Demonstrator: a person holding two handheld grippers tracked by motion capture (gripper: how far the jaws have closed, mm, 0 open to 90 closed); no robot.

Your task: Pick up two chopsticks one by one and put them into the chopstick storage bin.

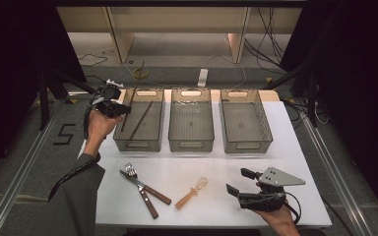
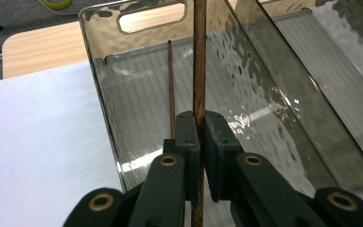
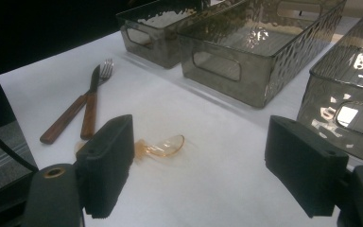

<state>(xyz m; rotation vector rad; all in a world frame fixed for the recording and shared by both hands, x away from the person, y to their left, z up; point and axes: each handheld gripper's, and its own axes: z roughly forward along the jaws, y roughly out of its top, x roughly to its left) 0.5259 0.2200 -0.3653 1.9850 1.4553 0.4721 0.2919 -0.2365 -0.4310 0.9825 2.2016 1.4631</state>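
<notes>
1. Right gripper at 5 o'clock on the white table, jaws wide apart, holding nothing.
2. Spoon w/ clear amber bowl at 6 o'clock, lying beside the fork & knife, both wood-handled.
3. Left gripper at 10 o'clock, clamped on a chopstick over the left bin.
4. 2nd chopstick lies inside that bin.
5. Middle bin & right bin sit at 12–1 o'clock.

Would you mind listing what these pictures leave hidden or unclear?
- Held chopstick: left gripper view, both ends cut off by the frame edges.
- Spoon: right gripper view, handle hidden behind the right gripper's near jaw.
- Second chopstick: left gripper view, lower end hidden behind the left gripper.
</notes>
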